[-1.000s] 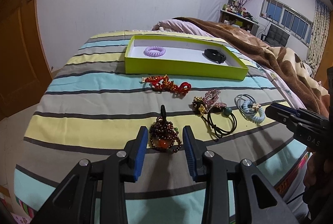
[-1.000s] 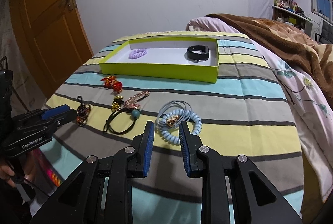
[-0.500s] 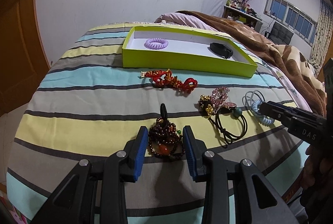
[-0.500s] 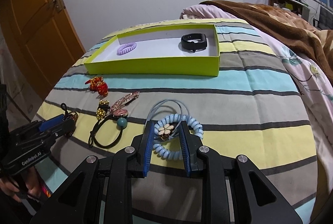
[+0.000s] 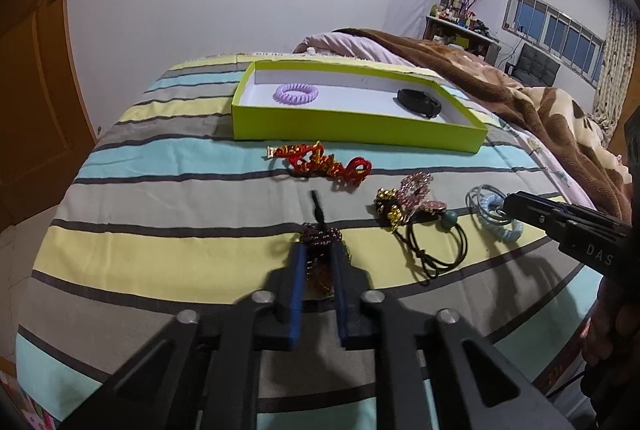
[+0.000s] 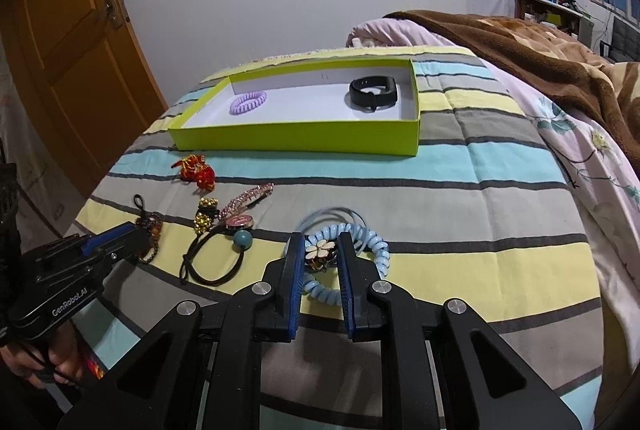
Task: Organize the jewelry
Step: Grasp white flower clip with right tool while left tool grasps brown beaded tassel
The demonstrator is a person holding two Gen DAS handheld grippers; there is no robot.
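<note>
the blue coil hair tie (image 6: 348, 250) lies on the striped bedspread (image 6: 460, 214), near the front edge, and the dark beaded bracelet (image 5: 320, 254) lies to its left. both look light and soft. i think the coil will stretch and spring back, so it is better to hold it at the small flower charm (image 6: 319, 249) or across one thick part of the coil. the bracelet is loose beads on a cord; it may hang and slip, so a hold across the bunch of beads seems safest. the coil is pale blue with a white flower; the beads are dark red and brown with a black loop.

the right gripper (image 6: 319, 250) stands around the flower charm, its jaws narrow but with a small gap on each side, so i cannot tell if it grips. the left gripper (image 5: 318, 258) has its jaws around the beads, also close; a firm hold is not sure.

farther away lies the green box (image 6: 296, 138) with a purple coil tie (image 6: 248, 102) and a black band (image 6: 374, 92) inside. between are a red ornament (image 5: 320, 164), a pink clip (image 6: 250, 198) and a black elastic (image 6: 212, 262).
</note>
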